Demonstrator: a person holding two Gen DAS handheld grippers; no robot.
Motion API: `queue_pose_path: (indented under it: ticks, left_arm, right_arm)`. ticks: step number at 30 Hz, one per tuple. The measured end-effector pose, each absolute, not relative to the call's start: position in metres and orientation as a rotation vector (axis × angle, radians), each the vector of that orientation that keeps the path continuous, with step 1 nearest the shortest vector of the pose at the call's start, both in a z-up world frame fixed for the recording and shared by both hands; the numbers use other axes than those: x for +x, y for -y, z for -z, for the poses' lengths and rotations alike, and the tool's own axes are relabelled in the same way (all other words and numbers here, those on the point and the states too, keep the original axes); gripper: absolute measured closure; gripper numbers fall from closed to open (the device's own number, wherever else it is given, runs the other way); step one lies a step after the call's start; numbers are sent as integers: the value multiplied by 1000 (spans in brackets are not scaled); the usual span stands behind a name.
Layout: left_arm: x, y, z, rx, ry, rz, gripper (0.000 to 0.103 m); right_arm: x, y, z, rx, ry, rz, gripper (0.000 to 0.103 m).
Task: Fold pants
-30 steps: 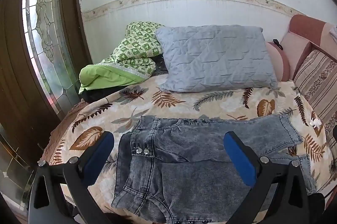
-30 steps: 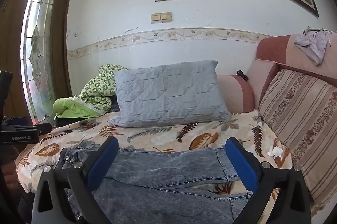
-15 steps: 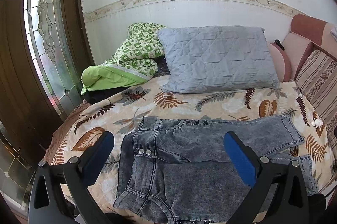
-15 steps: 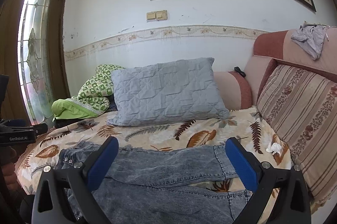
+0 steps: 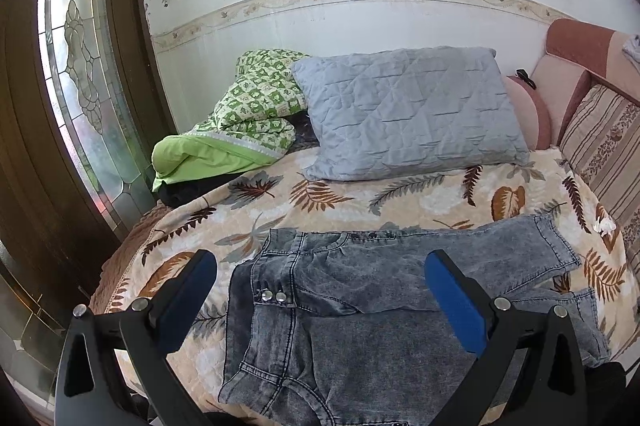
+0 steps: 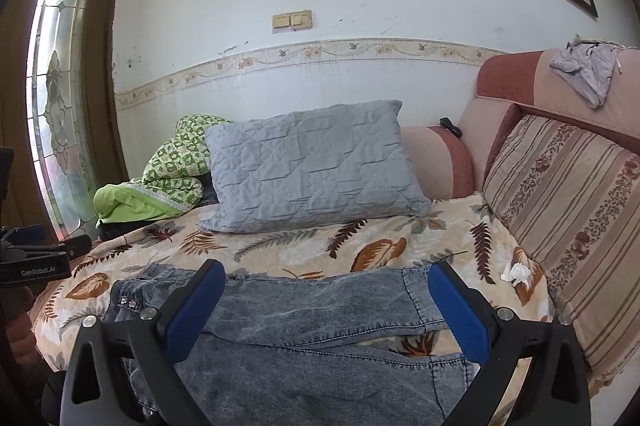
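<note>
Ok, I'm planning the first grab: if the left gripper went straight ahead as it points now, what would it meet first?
Most likely the grey denim pants lying flat on the leaf-print bedspread. The open left gripper frames their waistband area, though depth is hard to judge.

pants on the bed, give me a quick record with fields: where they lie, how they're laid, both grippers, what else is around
item: grey washed denim pants
surface: leaf-print bedspread
layout: spread flat, waistband toward the door side, one leg laid partly over the other, cuffs toward the striped cushion
fold state: no crosswise fold made yet
left gripper: open, hovering above the waist end, holding nothing
right gripper: open, hovering above the legs, holding nothing
nearby: grey quilted pillow, green checked blanket, crumpled white tissue
</note>
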State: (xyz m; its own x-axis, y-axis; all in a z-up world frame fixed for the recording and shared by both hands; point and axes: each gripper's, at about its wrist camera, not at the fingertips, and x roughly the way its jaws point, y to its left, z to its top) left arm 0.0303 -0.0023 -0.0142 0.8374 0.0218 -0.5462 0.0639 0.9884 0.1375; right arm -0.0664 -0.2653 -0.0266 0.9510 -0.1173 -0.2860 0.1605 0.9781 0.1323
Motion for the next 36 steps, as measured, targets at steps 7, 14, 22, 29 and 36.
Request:
queue_pose_path:
  ticks: [7, 14, 22, 29, 36]
  left_arm:
    - [18, 18, 7, 179, -554, 49, 0]
    - [12, 26, 4, 211, -540, 56, 0]
    - [11, 24, 5, 209, -546, 60, 0]
    - [13, 22, 8, 209, -554, 45, 0]
    - [19, 23, 9, 208, -566, 37, 0]
  right_arm:
    - [-77, 278, 30, 156, -278, 172, 1]
    - [-83, 287, 31, 185, -272, 177, 1]
    - [-87, 292, 32, 198, -272, 195, 1]
    - [-86, 291, 35, 201, -280, 193, 1]
    - [-84, 297, 42, 203, -287, 196, 1]
